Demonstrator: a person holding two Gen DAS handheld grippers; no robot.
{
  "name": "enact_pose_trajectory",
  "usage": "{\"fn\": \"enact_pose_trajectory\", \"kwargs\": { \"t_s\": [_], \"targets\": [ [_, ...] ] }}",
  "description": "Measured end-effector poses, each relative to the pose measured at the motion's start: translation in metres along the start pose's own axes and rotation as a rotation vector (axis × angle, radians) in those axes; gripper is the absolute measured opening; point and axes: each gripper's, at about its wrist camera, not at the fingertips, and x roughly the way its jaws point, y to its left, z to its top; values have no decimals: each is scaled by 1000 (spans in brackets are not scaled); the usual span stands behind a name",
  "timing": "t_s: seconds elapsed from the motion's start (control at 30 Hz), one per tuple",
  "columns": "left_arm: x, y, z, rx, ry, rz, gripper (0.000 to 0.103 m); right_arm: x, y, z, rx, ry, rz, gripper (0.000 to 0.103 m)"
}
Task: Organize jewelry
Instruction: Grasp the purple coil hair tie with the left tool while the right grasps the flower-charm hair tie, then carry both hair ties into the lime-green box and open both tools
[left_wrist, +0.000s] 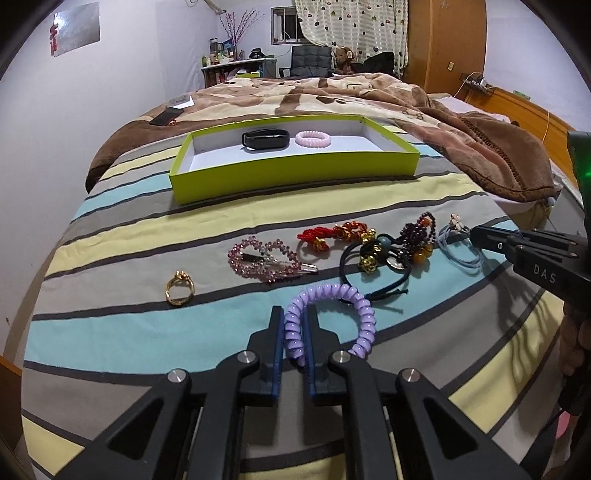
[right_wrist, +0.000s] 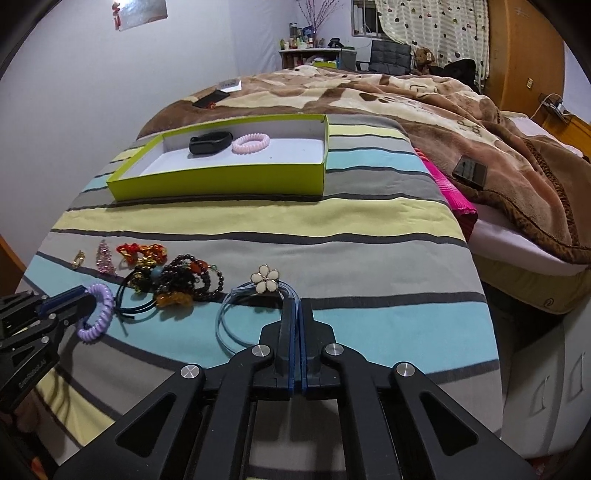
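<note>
Reading "DAS" on right claw

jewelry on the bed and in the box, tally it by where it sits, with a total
In the green box: 2, black band and pink coil
Clamped in grippers: 2, purple coil in the left gripper, blue flower band in the right gripper
Loose on bedspread: at least 5; the tangle can't be separated
Total: at least 9

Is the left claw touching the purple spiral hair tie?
Touching. The left wrist view shows the left claw closed on the purple spiral hair tie, with its coils pressed between both pads.
</note>
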Motion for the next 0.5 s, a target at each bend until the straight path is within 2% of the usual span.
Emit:
{"fn": "enact_pose_trajectory", "kwargs": {
  "t_s": [0.5],
  "targets": [
    [-30,4,-2,-39,-71,-57,10,-39,0,-4,32,-94,48,1]
  ]
}}
